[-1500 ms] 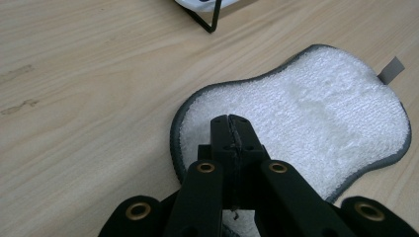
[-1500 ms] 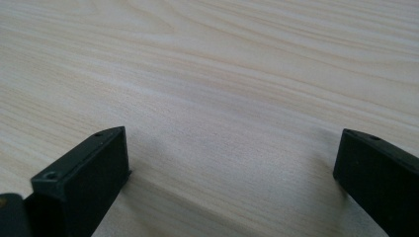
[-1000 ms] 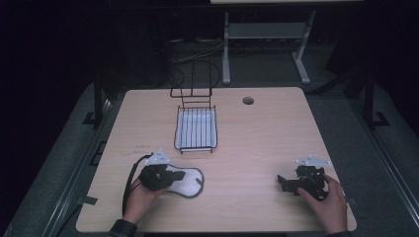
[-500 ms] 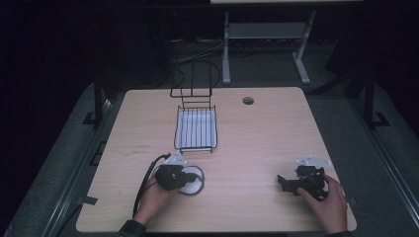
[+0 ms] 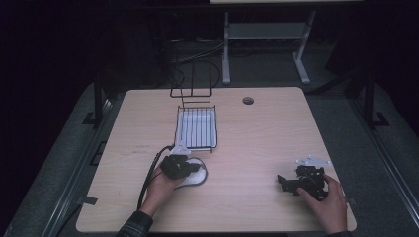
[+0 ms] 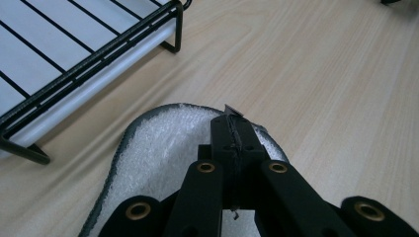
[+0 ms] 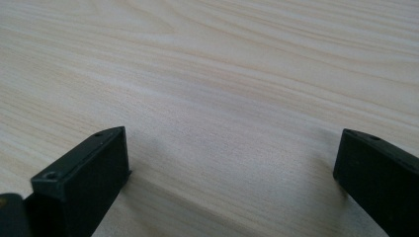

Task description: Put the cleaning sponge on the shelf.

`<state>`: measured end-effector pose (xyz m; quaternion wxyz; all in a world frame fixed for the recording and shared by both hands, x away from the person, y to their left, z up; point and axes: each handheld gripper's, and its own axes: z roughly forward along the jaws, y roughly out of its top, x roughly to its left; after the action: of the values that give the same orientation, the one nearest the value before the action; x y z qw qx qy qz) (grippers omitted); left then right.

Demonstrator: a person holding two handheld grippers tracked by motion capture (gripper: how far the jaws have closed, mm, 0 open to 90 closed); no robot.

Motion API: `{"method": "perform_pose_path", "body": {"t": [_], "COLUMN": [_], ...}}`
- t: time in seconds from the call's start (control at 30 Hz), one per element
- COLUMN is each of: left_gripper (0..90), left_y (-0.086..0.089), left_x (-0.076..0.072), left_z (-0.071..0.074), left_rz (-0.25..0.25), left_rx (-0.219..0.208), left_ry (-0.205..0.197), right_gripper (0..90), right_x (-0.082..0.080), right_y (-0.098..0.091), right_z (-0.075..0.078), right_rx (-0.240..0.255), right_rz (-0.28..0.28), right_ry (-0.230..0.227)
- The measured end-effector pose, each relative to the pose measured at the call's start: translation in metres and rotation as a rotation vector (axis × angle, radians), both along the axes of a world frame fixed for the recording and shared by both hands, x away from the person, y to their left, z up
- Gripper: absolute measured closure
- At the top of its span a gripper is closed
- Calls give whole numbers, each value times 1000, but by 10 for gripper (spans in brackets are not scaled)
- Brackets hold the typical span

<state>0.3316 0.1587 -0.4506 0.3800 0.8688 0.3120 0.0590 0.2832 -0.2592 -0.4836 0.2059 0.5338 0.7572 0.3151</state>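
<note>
A light wood tabletop point(image 5: 247, 143) fills the middle of the high view. A black wire rack point(image 5: 196, 127) with a white tray under it sits near the far side, at about 11 o'clock from the tabletop's middle. Just in front of the rack lies a white towel point(image 5: 196, 174) with a dark edge, at about 7 o'clock from the middle. The left gripper point(image 5: 184, 167) sits on top of the towel, held by the person's left hand point(image 5: 160, 185), and its black cable loops down toward the near edge. In the left gripper view its two fingers point(image 6: 221, 133) are pressed tight together, and a small bit of the towel's edge looks pinched at their tips, with the rack's corner at 10 o'clock. The right gripper point(image 5: 282, 182) rests on the tabletop at about 4 o'clock, well apart from the towel, in the person's right hand point(image 5: 326, 202). In the right gripper view its fingers point(image 7: 89, 170) are spread wide with bare wood between them.
</note>
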Motion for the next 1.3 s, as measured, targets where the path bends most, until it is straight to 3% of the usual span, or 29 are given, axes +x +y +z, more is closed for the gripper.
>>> {"method": "perform_pose_path", "body": {"t": [0.1, 0.23, 0.37, 0.5, 0.67, 0.87, 1.0, 1.13, 1.3], "left_gripper": [895, 822, 712, 571, 417, 227, 139, 128, 128], "left_y": [4, 17, 37, 55, 67, 68, 65, 62, 59], "left_x": [-1, -2, -1, 0, 2, 5, 6, 6, 6], "left_z": [3, 10, 15, 15, 13, 8, 4, 3, -1], "left_rz": [11, 32, 60, 86, 85, 47, 16, -9, -28], "left_rx": [-22, -46, -64, -45, -45, -22, 22, 33, 40], "left_ry": [-11, -25, -24, -23, -18, -16, -32, -45, -33], "right_gripper": [1, 1, 1, 1, 1, 1, 1, 1, 1], "right_x": [0, 0, 0, 0, 0, 0, 0, 0, 0], "right_y": [0, 0, 0, 0, 0, 0, 0, 0, 0], "right_z": [0, 0, 0, 0, 0, 0, 0, 0, 0], "right_rx": [0, 0, -1, 0, 0, 0, 0, 0, 0], "right_rz": [1, 0, 0, 0, 0, 0, 1, 0, 0], "right_ry": [0, 0, 0, 0, 0, 0, 0, 0, 0]}}
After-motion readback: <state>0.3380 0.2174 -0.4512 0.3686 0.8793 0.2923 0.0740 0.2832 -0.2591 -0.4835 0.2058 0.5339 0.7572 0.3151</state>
